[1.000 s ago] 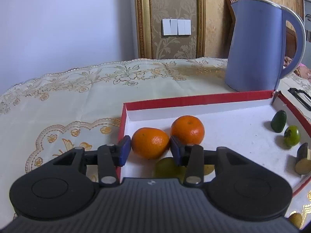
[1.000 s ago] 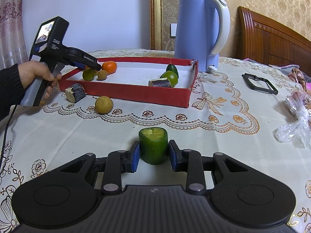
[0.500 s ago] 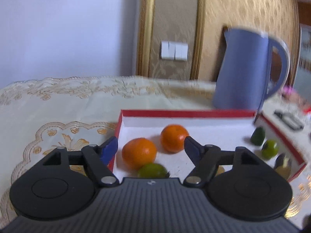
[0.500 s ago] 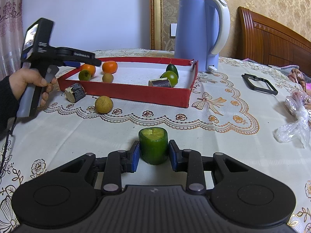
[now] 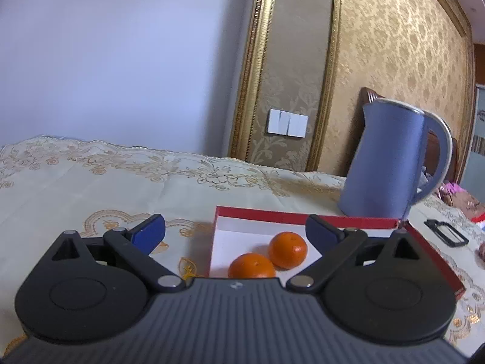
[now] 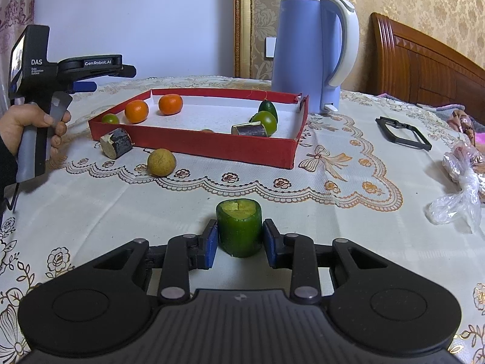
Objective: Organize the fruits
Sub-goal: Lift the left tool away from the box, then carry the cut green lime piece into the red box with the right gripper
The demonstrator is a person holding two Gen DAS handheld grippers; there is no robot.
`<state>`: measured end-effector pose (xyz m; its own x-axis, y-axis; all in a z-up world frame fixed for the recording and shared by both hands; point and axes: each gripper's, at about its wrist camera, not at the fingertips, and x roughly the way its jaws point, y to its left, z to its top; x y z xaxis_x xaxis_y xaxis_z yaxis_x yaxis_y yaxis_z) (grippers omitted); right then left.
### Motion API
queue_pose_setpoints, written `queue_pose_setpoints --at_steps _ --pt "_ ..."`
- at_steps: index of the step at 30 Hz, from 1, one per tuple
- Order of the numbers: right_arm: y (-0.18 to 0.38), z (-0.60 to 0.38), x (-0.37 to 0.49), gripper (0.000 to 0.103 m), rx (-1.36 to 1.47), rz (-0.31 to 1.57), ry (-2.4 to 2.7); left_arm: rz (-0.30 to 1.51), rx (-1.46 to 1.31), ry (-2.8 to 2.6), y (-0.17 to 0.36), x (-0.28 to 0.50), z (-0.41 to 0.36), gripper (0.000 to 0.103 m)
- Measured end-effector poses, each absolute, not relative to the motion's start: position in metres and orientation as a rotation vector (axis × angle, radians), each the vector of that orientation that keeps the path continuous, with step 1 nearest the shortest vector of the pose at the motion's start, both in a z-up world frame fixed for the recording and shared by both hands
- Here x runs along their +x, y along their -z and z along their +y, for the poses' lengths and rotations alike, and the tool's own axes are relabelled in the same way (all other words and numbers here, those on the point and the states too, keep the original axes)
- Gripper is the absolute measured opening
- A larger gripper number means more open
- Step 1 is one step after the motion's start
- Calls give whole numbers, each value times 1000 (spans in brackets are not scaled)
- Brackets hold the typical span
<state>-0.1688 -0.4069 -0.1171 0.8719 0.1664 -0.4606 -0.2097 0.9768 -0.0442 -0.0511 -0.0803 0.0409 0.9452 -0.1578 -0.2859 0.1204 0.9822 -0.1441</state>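
On the cloth, right tool (image 6: 239, 244) grips a green chunk (image 6: 239, 230); left tool (image 5: 235, 230) gapes

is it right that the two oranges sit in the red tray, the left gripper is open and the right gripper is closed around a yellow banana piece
Not quite: the right gripper is closed on a green cut cylinder piece, not a yellow banana piece, as the right wrist view shows. The rest holds: two oranges sit in the red tray, and the left gripper is open.

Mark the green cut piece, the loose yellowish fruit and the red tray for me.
green cut piece (image 6: 239, 232): right wrist view, its side wall.
yellowish fruit (image 6: 161, 162): right wrist view, middle of its skin.
red tray (image 6: 212, 145): right wrist view, near outer wall.
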Motion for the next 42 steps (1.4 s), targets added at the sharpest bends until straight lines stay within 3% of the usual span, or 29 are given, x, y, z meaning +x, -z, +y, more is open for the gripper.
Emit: queue_pose_setpoints --at_steps 8,13,20,31,42 --pt "114 -404 -168 30 -91 479 -173 288 -86 154 -38 -57 -90 103" --pt "84 -404 -158 30 -79 418 -193 264 -112 156 -43 -61 -85 103" --pt "46 -374 -91 30 -199 335 -233 238 -98 139 -46 -64 -85 103" --pt "76 -347 14 30 -206 479 -187 259 -76 141 -41 -61 -87 103" --pt "85 -346 27 30 -181 506 -205 280 -67 142 -38 -60 -89 103"
